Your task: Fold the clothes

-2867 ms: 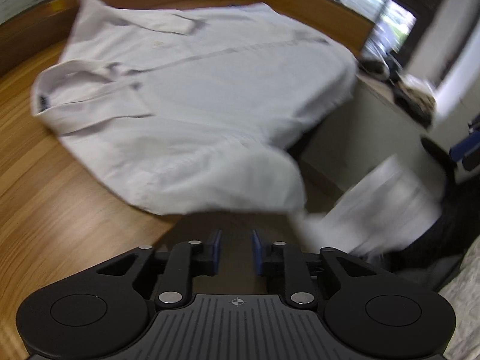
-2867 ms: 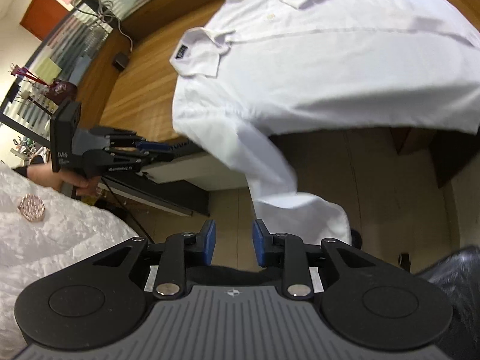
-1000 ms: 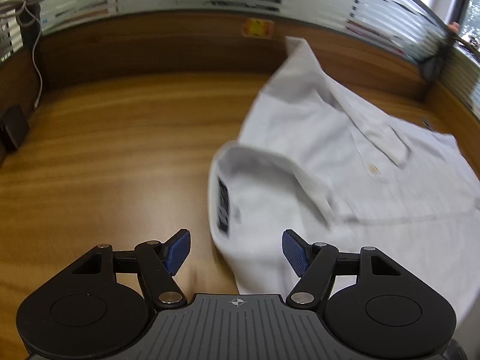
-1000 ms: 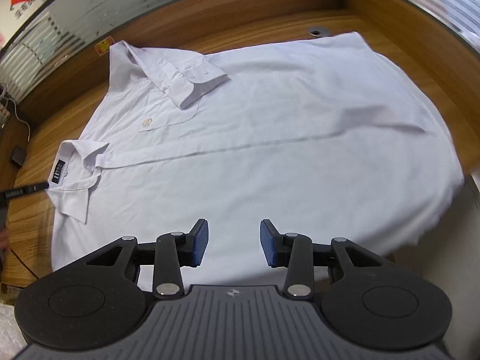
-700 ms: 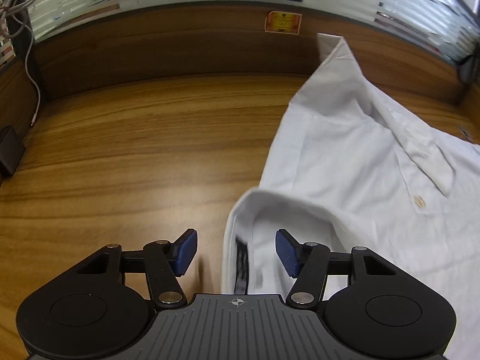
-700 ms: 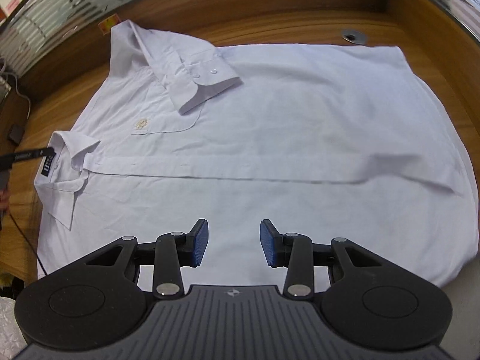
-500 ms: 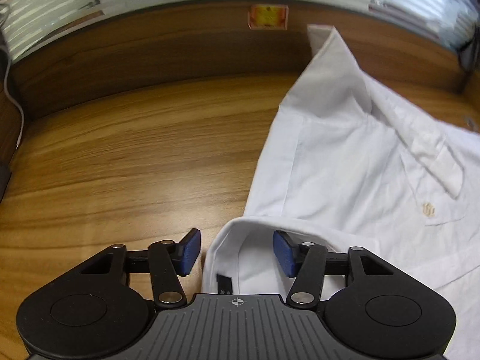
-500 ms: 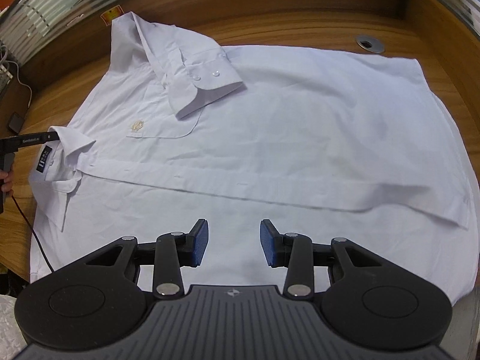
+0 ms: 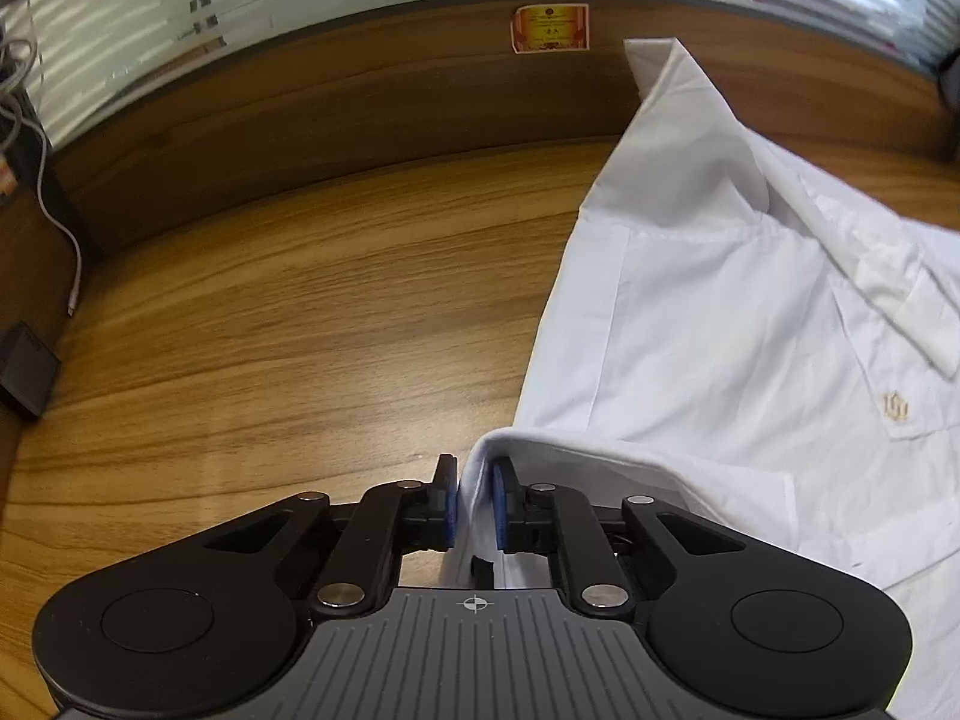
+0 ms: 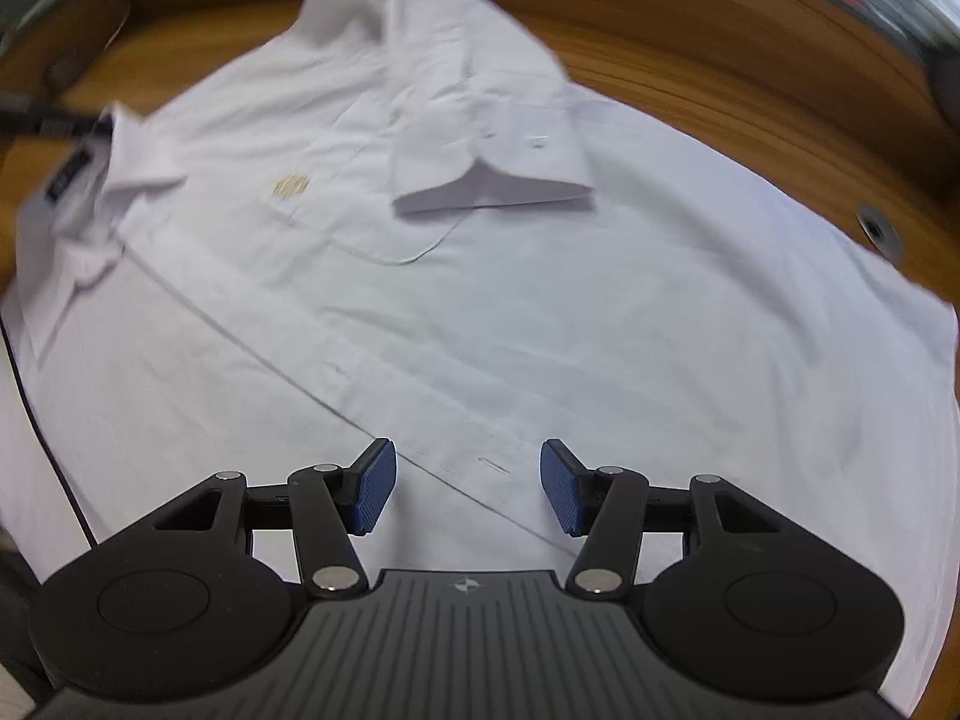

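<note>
Left gripper [image 9: 474, 507] is closing its jaws on the collar [image 9: 480, 468] of the white dress shirt [image 10: 480, 300] spread on the wooden desk [image 9: 270, 330], light limp cloth best pinched at seams, while the right gripper [image 10: 468, 495] is opening, empty, over the button placket [image 10: 420, 420].

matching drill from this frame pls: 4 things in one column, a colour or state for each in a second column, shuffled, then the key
Things:
1. left tongs
2. right tongs
3. sleeve cuff
4. collar label

States:
A. dark
B. folded over the chest of the shirt
C. closing on the collar
D. apart above the button strip, gripping nothing

Pairs: 1-C, 2-D, 3-B, 4-A
</note>
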A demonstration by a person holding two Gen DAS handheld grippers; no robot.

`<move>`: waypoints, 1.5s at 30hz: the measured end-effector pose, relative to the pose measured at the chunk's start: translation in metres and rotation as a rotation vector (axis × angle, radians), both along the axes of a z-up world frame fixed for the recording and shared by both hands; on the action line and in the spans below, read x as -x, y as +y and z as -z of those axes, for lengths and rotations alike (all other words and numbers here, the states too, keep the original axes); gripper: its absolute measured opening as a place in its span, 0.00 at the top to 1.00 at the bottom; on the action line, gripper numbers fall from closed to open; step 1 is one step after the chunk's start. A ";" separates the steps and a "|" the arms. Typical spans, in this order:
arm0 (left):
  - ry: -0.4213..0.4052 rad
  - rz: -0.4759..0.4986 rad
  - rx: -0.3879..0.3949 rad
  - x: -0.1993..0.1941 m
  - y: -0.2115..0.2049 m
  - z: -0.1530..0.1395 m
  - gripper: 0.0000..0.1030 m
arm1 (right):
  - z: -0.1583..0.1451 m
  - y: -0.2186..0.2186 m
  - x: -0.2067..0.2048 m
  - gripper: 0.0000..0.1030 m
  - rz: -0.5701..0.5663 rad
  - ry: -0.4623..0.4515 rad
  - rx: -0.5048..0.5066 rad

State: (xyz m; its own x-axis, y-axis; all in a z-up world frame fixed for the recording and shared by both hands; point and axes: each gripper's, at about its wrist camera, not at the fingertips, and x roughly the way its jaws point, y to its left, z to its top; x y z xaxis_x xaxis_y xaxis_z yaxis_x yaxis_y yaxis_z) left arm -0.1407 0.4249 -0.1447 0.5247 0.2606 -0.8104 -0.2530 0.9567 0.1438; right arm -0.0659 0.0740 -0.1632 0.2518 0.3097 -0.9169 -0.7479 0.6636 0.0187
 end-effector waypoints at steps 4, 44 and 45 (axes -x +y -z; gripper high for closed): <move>0.020 -0.047 -0.035 0.003 0.002 -0.002 0.89 | 0.011 0.008 0.003 0.42 -0.116 -0.039 0.022; -0.155 -0.213 0.019 0.160 0.083 -0.084 0.47 | -0.063 -0.064 -0.049 0.41 0.052 -0.063 -0.120; -0.167 -0.210 0.043 0.158 0.076 -0.090 0.47 | -0.061 -0.068 -0.058 0.41 0.063 -0.075 -0.113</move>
